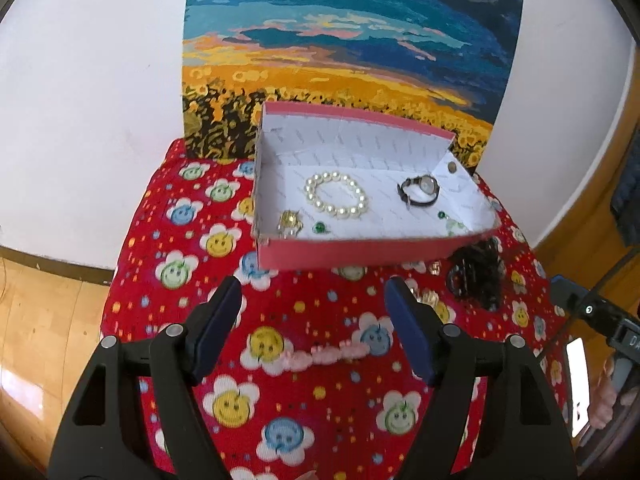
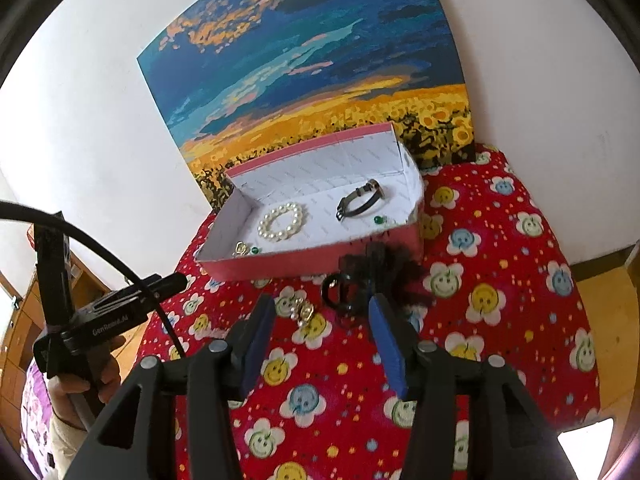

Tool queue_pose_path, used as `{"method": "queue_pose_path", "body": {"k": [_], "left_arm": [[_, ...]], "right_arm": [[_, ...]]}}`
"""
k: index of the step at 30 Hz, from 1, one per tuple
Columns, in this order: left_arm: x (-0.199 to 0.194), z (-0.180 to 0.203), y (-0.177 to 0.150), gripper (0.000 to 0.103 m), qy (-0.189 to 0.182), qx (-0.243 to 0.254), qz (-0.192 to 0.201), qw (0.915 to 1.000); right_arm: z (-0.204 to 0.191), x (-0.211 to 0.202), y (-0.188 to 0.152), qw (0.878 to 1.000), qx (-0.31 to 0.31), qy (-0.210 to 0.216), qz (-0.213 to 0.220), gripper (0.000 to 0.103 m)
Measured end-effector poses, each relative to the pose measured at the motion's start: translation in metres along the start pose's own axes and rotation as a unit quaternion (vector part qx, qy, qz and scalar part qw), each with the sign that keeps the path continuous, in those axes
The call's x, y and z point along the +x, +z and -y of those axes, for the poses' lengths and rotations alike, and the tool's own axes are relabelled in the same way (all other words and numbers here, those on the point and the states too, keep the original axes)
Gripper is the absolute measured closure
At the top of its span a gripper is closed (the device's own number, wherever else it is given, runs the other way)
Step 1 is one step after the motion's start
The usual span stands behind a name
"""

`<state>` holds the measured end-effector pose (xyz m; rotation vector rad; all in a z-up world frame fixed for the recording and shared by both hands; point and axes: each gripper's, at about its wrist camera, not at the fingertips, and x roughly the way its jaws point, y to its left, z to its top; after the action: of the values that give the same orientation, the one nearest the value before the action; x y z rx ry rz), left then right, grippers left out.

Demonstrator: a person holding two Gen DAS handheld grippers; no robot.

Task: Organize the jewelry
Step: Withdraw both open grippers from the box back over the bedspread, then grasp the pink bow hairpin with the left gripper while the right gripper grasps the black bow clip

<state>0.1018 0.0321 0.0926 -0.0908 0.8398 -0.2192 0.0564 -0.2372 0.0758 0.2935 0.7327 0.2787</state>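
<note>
Two claws [image 1: 312,292] [image 2: 320,308] (both empty)

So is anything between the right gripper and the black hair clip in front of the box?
Nothing visible: the right gripper is open, and only bare cloth lies before the black hair clip; the gold earring sits left.

Bright daylight, fisheye bending at the edges, slight blur, floor [image 1: 24,380] glare.
</note>
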Motion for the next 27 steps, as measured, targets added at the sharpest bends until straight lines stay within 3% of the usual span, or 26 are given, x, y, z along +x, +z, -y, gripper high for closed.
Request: {"method": "queue_pose_path", "body": {"k": [12, 19, 27], "left_arm": [[0.023, 0.012, -0.04, 0.031, 0.012, -0.014, -0.045, 0.9988], [0.046, 0.02, -0.054, 0.031, 0.044, -0.012, -0.071, 0.9965], [0.06, 0.02, -0.054, 0.031, 0.065, -0.02, -0.068, 0.9953]], "right_arm": [[0.006, -0.019, -0.033, 1.0, -0.004, -0.028, -0.003, 0.042], [0.02, -0.019, -0.047, 1.0, 0.019, -0.017, -0.01, 0.041], [0.034, -0.017, -0.053, 0.999, 0.041, -0.004, -0.015, 0.041]]}}
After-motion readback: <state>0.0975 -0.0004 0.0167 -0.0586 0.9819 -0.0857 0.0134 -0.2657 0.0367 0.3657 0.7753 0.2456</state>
